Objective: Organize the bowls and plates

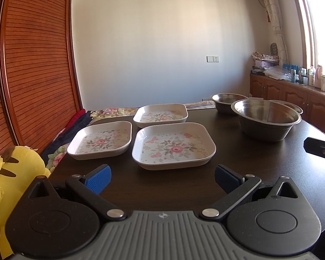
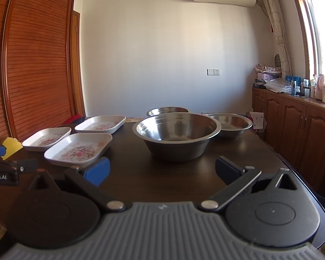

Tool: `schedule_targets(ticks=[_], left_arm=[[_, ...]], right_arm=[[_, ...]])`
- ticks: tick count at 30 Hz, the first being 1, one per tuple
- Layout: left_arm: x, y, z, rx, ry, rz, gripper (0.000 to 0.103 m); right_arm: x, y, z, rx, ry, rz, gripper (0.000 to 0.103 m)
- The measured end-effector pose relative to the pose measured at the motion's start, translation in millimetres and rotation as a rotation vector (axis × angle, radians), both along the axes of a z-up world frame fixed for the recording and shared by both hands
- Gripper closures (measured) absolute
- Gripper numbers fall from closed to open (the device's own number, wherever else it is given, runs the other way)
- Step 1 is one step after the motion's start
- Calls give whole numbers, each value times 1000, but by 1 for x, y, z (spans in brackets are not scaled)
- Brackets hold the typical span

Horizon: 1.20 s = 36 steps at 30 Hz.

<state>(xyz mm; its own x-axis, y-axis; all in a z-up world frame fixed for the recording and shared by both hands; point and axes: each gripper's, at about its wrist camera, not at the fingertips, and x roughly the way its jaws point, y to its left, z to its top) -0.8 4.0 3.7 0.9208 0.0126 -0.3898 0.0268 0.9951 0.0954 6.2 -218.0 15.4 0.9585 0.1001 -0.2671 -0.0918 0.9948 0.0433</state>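
Observation:
Three square white floral plates lie on the dark table (image 1: 162, 192): a near one (image 1: 173, 146), a left one (image 1: 100, 139) and a far one (image 1: 160, 115). Three steel bowls stand to the right: a large near one (image 1: 266, 119), one behind it (image 1: 227, 102) and a third partly hidden (image 1: 292, 106). In the right wrist view the near bowl (image 2: 177, 136) stands just ahead of my right gripper (image 2: 161, 172), with the plates (image 2: 78, 149) at left. My left gripper (image 1: 162, 178) is open and empty just short of the near plate. My right gripper is open and empty.
A yellow plush toy (image 1: 13, 173) sits off the table's left edge beside a floral-covered surface (image 1: 58, 153). A wooden slatted wardrobe (image 1: 32, 65) stands at left. Wooden cabinets (image 2: 296, 125) with bottles and clutter line the right wall under the window.

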Motion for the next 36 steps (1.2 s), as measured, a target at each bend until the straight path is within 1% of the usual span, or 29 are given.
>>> schedule_targets(ticks=[15, 23, 30, 36], left_arm=[[0, 3, 1, 0, -1, 5, 0], [9, 4, -4, 3, 25, -7, 0], [29, 17, -2, -5, 63, -10, 0], [50, 31, 1, 7, 102, -21, 0]], right_arm=[[0, 1, 0, -3, 2, 4, 0], [3, 7, -5, -5, 18, 32, 0], [18, 21, -1, -16, 50, 114, 0], [37, 40, 11, -31, 88, 234, 1]])
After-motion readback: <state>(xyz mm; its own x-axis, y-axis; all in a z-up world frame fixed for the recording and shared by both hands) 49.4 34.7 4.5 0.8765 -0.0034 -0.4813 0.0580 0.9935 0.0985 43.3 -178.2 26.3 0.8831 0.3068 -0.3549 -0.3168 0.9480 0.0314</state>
